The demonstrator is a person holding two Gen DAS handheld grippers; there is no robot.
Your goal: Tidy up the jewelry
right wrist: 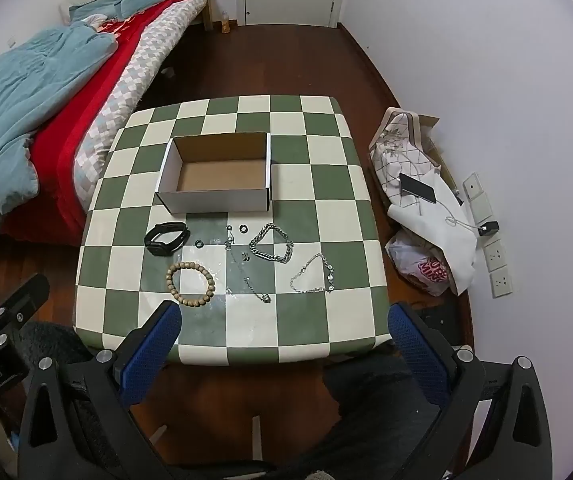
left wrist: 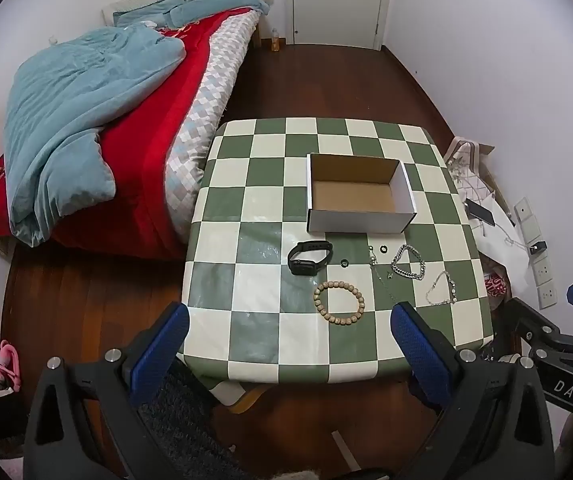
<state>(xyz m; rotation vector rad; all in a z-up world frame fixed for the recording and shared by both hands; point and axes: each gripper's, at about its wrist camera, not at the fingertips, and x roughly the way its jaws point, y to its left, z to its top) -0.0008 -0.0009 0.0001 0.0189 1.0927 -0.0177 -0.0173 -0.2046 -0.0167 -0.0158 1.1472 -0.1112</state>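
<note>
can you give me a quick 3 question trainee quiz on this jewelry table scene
1. True or false: the cardboard box already holds jewelry.
2. Which item lies nearest the left claw? A) wooden bead bracelet B) black watch C) thick silver chain
3. Fill in: both claws hover with jaws ____.

Key:
1. False, it is empty.
2. A
3. Open; the right claw holds nothing either.

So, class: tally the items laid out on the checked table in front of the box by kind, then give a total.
Smartwatch: 1
Wooden bead bracelet: 1
Silver chains: 3, namely thick chain, sparkly chain, thin chain
Small dark rings: 2, and
Total: 7
</note>
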